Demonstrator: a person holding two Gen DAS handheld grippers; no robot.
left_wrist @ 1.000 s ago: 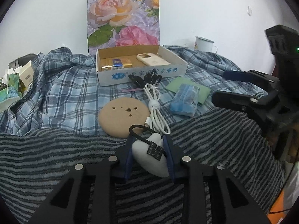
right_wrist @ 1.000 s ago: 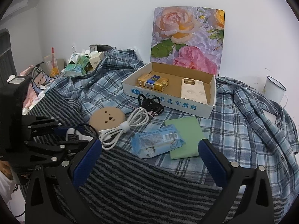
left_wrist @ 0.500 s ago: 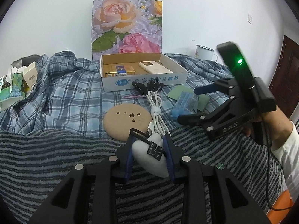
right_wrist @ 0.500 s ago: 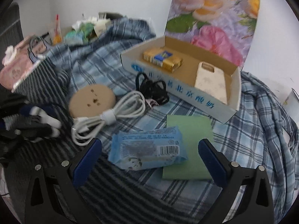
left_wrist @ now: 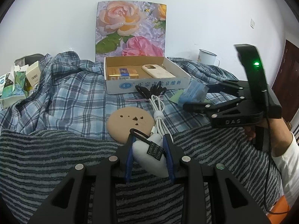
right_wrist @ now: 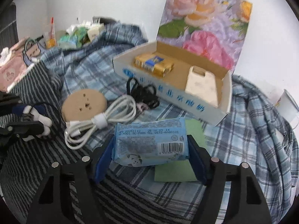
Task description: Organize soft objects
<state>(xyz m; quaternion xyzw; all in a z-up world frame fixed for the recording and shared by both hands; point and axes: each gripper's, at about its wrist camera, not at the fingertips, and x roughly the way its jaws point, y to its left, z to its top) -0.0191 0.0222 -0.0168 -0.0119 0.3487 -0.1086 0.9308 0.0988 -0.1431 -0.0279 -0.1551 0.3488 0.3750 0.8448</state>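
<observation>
My left gripper (left_wrist: 149,140) is shut on a white plush toy (left_wrist: 149,158) with a black tag and black loop, low over the striped blanket (left_wrist: 56,158). My right gripper (right_wrist: 150,140) is shut on a blue tissue pack (right_wrist: 151,141) and holds it just above the green pad (right_wrist: 175,171). The pack also shows in the left wrist view (left_wrist: 193,92), between the right gripper's fingers. The open cardboard box (right_wrist: 227,97) lies beyond, holding a gold packet (right_wrist: 154,65) and a cream phone case (right_wrist: 202,85).
A tan round disc (left_wrist: 130,124), a bundled white cable (right_wrist: 101,120) and a black cord tangle (right_wrist: 143,95) lie on the plaid cloth (left_wrist: 65,97) before the box. A white mug (left_wrist: 207,57) stands at the far right. Small boxes (left_wrist: 18,82) crowd the far left.
My right gripper has moved in over the tissue pack, closed on it and lifted it off the cloth toward the box. My left gripper still holds the plush toy in place.
</observation>
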